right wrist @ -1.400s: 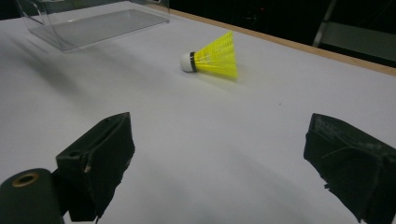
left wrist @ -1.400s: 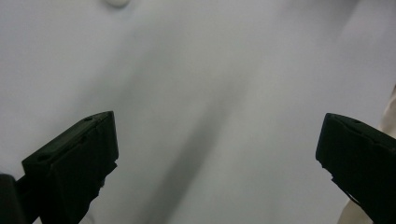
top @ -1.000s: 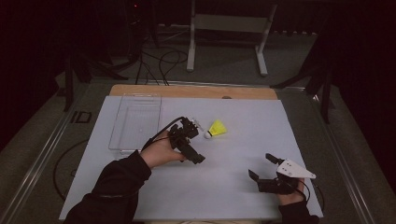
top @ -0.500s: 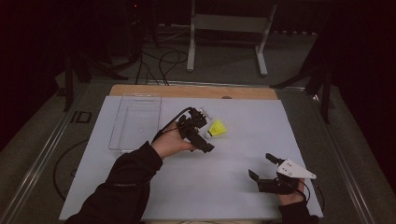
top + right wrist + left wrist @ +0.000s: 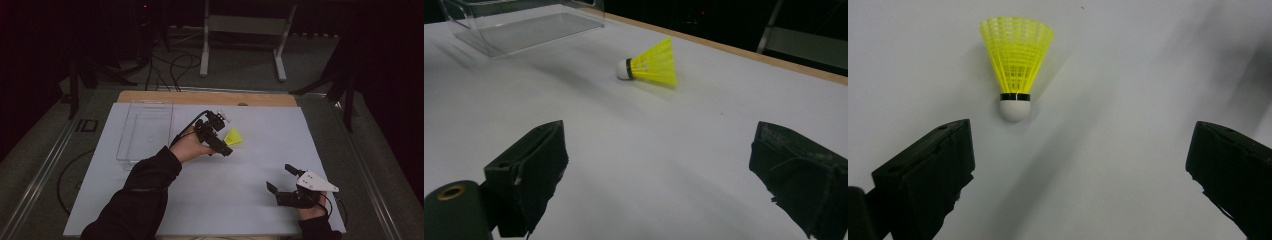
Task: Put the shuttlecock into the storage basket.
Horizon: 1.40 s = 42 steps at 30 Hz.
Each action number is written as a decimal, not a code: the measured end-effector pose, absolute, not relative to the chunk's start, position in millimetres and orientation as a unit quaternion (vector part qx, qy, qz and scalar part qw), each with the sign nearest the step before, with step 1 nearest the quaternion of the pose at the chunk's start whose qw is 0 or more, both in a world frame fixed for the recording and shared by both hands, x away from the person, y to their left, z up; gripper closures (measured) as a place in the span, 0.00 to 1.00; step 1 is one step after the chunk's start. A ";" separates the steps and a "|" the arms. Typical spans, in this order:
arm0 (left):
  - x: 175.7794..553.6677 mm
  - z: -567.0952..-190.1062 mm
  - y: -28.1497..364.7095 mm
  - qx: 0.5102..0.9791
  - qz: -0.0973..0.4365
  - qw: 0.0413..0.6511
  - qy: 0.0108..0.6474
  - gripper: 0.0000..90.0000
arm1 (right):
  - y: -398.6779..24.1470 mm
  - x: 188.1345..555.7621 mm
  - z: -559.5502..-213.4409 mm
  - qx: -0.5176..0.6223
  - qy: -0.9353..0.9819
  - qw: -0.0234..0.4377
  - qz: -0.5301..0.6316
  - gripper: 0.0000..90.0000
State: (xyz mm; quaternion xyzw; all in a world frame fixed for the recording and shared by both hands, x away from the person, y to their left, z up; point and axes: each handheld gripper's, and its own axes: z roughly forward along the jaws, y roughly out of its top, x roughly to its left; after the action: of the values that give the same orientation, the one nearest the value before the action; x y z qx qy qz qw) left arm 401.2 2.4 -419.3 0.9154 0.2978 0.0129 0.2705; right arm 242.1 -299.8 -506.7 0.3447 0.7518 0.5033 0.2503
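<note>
lying on its side on the white table (image 5: 150, 200), a yellow shuttlecock (image 5: 233, 137) rests a bit past the middle, closer to the far edge. its white tip (image 5: 1015, 108) and yellow skirt (image 5: 1016, 55) both touch the top. the left gripper (image 5: 220, 145) hangs just beside it, and its jaws are spread wide with nothing between them. the shuttlecock sits in front of those jaws, not inside them. the right gripper (image 5: 284, 182) is down near the near right corner, well apart from the shuttlecock, and its jaws are spread wide too, holding nothing. a clear box (image 5: 145, 131) stands toward the far left side of the table.
</note>
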 end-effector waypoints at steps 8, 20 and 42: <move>418.5 -433.2 2.7 0.912 -0.005 0.282 0.299 0.00 | -299.1 242.4 -507.2 0.343 0.754 0.244 0.504 0.09; 430.1 -450.9 -0.3 0.907 -0.015 0.291 0.305 0.05 | -298.6 242.6 -507.7 0.342 0.756 0.242 0.502 0.09; 439.6 -482.1 -8.2 0.912 -0.004 0.260 0.317 0.53 | -298.1 243.2 -508.5 0.340 0.759 0.238 0.502 0.09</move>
State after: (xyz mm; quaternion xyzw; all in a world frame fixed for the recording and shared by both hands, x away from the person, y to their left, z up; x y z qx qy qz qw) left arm 439.6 -8.2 -482.1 0.9121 0.3170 -0.0038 0.2598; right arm 243.2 -298.1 -508.5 0.3396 0.7589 0.5020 0.2381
